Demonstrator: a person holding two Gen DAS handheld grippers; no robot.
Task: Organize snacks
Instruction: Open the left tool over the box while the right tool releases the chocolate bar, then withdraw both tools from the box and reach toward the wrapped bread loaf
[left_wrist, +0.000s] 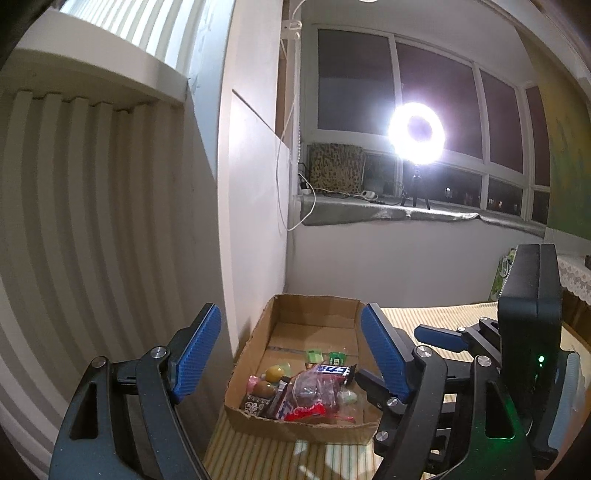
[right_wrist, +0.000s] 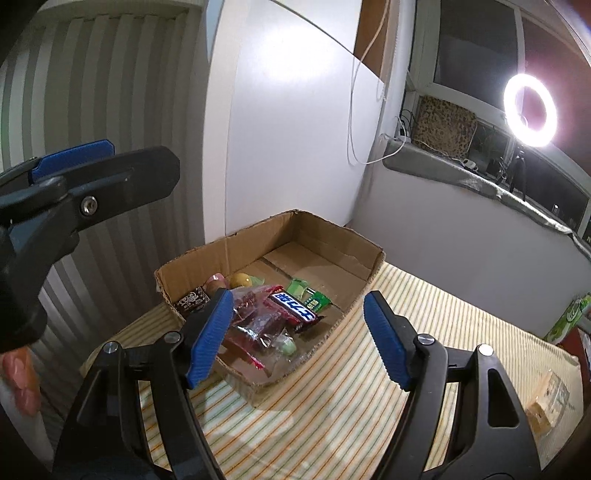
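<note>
Two claws agape, left claw (left_wrist: 291, 354), right claw (right_wrist: 299, 339), one cardboard box (right_wrist: 343, 240)

Cardboard box (right_wrist: 334, 245) on tabletop (right_wrist: 424, 354), against wall corner. Snacks (right_wrist: 275, 317) piled in box's near end; far end bare. Ring light (right_wrist: 530, 109) on windowsill (right_wrist: 480, 186) behind, right.
</note>
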